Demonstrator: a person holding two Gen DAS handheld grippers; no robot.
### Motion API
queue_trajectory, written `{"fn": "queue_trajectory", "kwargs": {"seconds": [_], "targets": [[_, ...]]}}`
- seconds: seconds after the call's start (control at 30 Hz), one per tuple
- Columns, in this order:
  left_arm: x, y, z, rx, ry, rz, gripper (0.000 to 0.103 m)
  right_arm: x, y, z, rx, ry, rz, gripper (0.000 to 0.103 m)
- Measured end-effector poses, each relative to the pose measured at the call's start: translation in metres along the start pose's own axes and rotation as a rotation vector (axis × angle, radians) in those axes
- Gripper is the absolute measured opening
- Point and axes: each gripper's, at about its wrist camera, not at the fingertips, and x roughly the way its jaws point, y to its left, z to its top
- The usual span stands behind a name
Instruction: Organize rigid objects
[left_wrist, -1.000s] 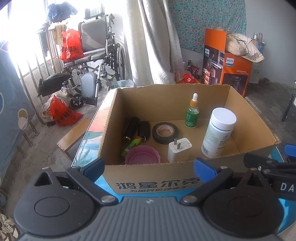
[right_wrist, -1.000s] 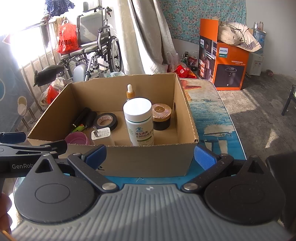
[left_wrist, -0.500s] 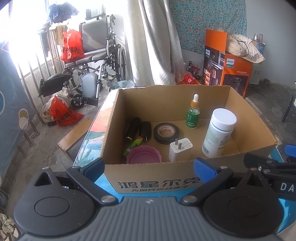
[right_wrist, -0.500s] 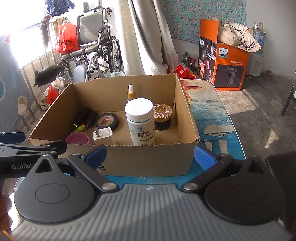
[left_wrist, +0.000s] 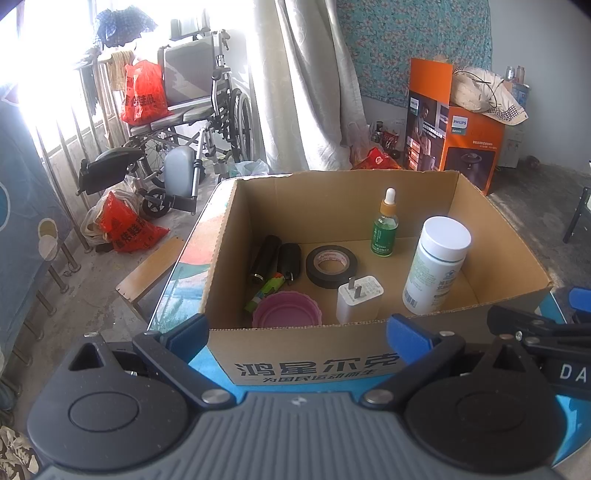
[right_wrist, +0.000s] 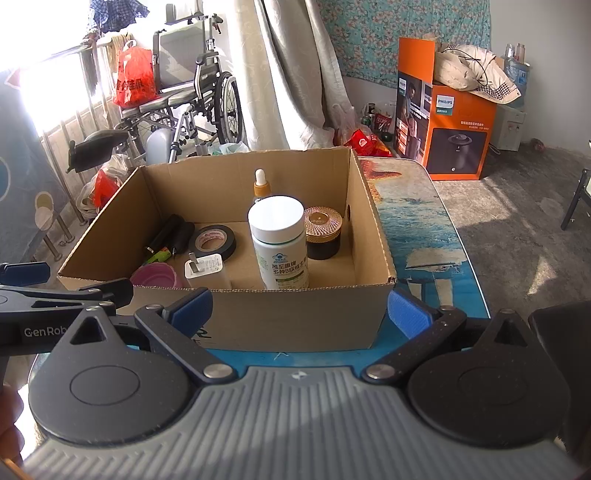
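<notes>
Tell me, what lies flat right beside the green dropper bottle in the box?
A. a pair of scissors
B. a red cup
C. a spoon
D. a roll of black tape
D: the roll of black tape lies flat on the cardboard box floor, just left of the upright green dropper bottle.

The cardboard box (left_wrist: 376, 206) is showing matt brown paper with a raw corrugated rim. Inside, the white bottle (left_wrist: 436, 266) is looking like smooth, faintly glossy plastic, the black tape roll (left_wrist: 331, 264) is giving a dull sheen, and the jar lid (right_wrist: 322, 220) is gleaming coppery (ribbed, metallic-looking). The desk (right_wrist: 417, 221) is wearing a smooth printed surface.
</notes>
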Motion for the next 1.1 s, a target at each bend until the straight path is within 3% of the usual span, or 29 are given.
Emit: {"fn": "queue_trajectory", "kwargs": {"seconds": [1.1], "targets": [[-0.0031,-0.001,-0.0007,-0.005,0.011,0.002,0.103,-0.0022,0.0041,-0.0002,-0.001,0.006,-0.002,0.102]]}}
